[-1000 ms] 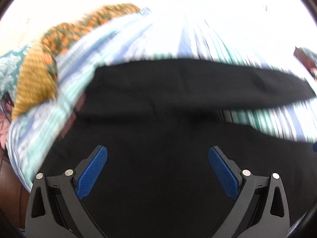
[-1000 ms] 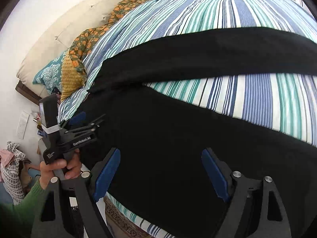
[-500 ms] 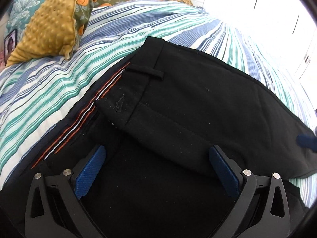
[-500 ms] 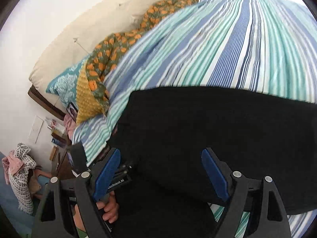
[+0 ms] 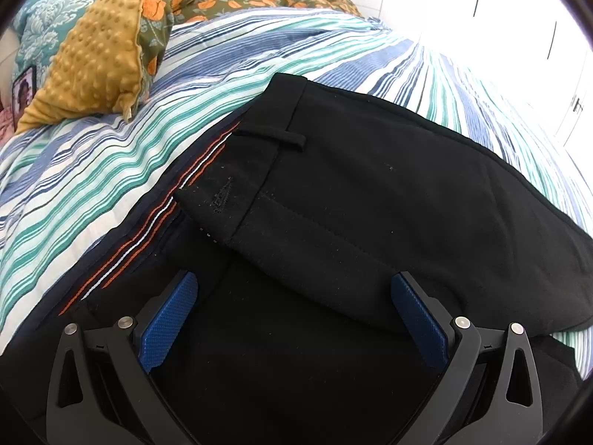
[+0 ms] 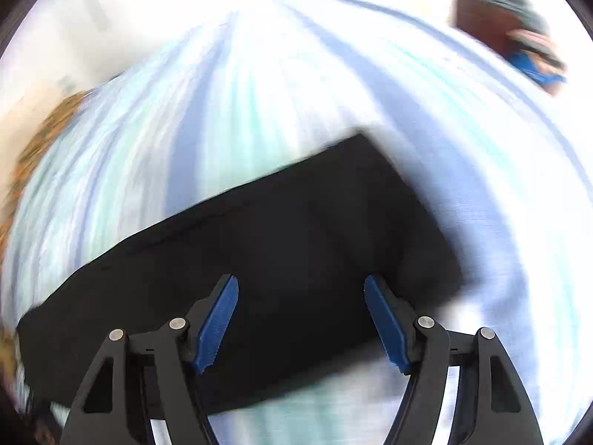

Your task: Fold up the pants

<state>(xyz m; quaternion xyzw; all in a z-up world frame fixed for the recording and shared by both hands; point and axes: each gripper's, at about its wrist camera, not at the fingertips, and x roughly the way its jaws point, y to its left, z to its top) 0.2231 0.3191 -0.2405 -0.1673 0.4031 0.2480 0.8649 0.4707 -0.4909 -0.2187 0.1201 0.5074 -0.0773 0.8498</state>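
Black pants (image 5: 370, 193) lie on the striped bed (image 5: 111, 163), waistband toward the pillows, with one side folded over and the orange-striped inner band (image 5: 155, 222) showing. My left gripper (image 5: 292, 296) hovers open just above the waist area, nothing between its blue pads. In the blurred right wrist view a long black pant leg (image 6: 281, 241) stretches across the bed, its hem end up right. My right gripper (image 6: 300, 296) is over that leg with its jaws closing, still apart, and I cannot tell if cloth lies between the pads.
A mustard bobbled blanket (image 5: 96, 59) with an orange floral lining and a teal patterned pillow (image 5: 37, 33) lie at the head of the bed. White cupboard doors (image 5: 519, 11) stand beyond the bed. A blurred brown object (image 6: 485, 22) sits at the far right.
The left gripper came down over the waistband and then held still. The right gripper swung fast along the leg toward its hem end, and its jaws narrowed.
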